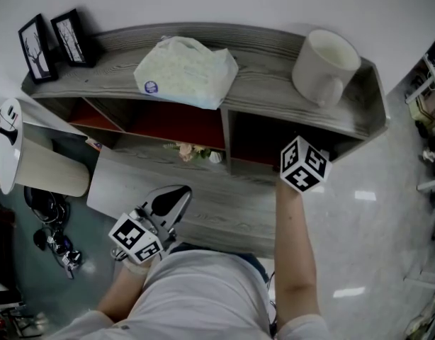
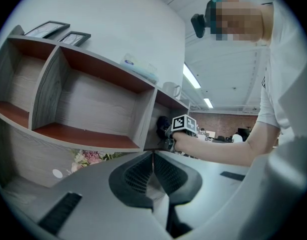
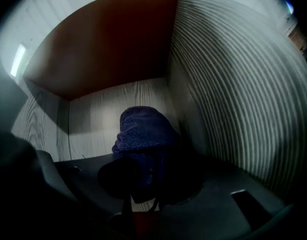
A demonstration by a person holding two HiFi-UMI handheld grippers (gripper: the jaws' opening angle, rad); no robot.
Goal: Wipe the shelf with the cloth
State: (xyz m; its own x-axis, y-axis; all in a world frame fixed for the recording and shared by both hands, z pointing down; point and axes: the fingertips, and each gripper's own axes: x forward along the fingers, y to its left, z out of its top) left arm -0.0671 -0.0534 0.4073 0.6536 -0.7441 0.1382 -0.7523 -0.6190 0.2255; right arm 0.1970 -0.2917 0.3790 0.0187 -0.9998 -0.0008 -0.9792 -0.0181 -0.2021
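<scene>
Head view first: the shelf point(image 1: 274, 83) has a tissue pack point(image 1: 185, 69) and a white mug point(image 1: 324, 66) on top, and two picture frames point(image 1: 54, 41) at the far left end. My right arm point(image 1: 295, 246) reaches into the compartment under the mug. Only the marker cube point(image 1: 303, 163) shows at its mouth, so the jaws and cloth are out of sight from here. The left gripper point(image 1: 176, 195) hangs low by my body, well apart from the shelf.

Left gripper view: the jaws are pressed together with nothing between them. Off to the right I can see the other hand at the mouth of that compartment, with a dark lump in front of it.

Right gripper view: that lump is the dark blue cloth point(image 3: 143, 131). The right gripper point(image 3: 143, 184) has its jaws narrow and pinched on the cloth's near end. The rest of it is bunched up ahead, over the pale wood floor, close to the ribbed right wall point(image 3: 233, 99). I can't tell if it's actually pressing on the floor.

So I reckon I'm mid-wipe in this compartment. To do it well I'd tilt down so the bunch flattens on the floor. Then I'd sweep back to front in overlapping passes, get right into that right-hand corner, and keep the pinch firm.
</scene>
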